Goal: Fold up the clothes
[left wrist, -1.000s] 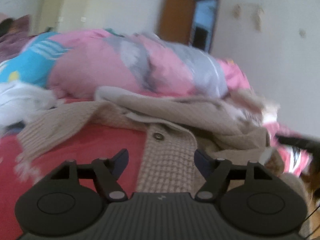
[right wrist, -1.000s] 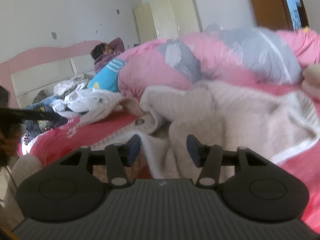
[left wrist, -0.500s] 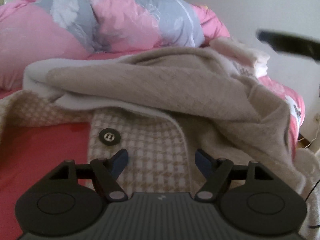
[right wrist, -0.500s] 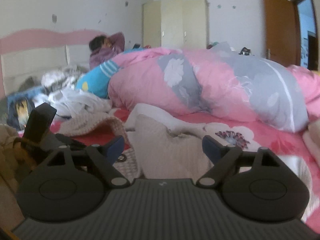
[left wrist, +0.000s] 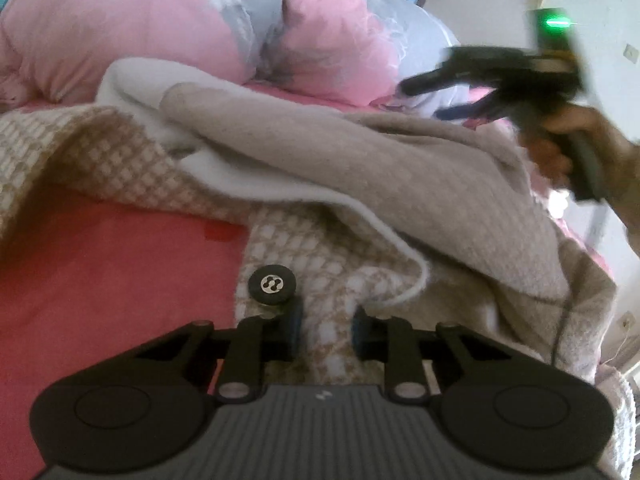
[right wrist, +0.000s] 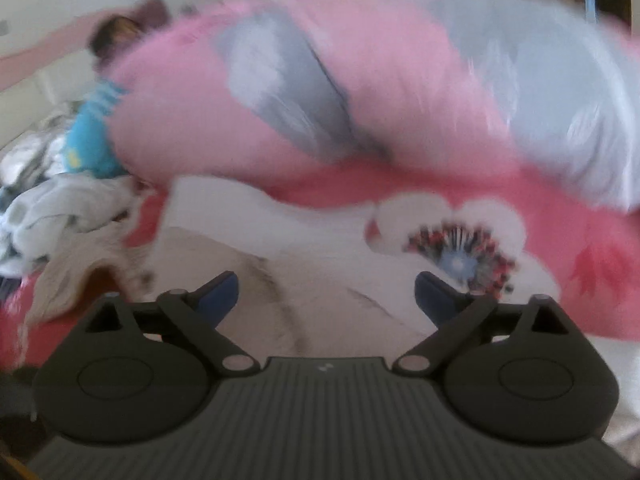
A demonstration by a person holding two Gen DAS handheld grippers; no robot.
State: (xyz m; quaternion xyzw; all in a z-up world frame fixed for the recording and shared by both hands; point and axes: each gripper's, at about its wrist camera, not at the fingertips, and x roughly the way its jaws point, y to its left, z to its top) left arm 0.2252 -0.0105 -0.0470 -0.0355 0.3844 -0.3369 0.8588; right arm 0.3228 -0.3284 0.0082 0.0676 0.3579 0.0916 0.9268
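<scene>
A beige-and-white houndstooth coat (left wrist: 328, 264) with a black button (left wrist: 273, 284) lies on the red bed sheet (left wrist: 100, 280). A plain beige layer with a white lining (left wrist: 360, 152) is folded over it. My left gripper (left wrist: 326, 330) is low on the coat's front edge, just right of the button. Its jaws are closing, with houndstooth cloth pinched between them. My right gripper (right wrist: 326, 292) is blurred above the pale cloth (right wrist: 304, 280), jaws opening wide and empty. It also shows as the right gripper (left wrist: 424, 100) in a hand (left wrist: 560, 148) at the upper right.
A bulky pink and grey quilt (left wrist: 200, 20) lies behind the coat. A person (right wrist: 116, 36) lies at the head of the bed, next to a heap of white clothes (right wrist: 60, 208). The sheet has a flower print (right wrist: 460, 248) at the right. A thin cable (left wrist: 560, 320) hangs over the coat's right side.
My left gripper came down and forward to the coat beside the button, and its jaws closed in on the cloth. My right gripper swung quickly sideways over the bed and opened wider.
</scene>
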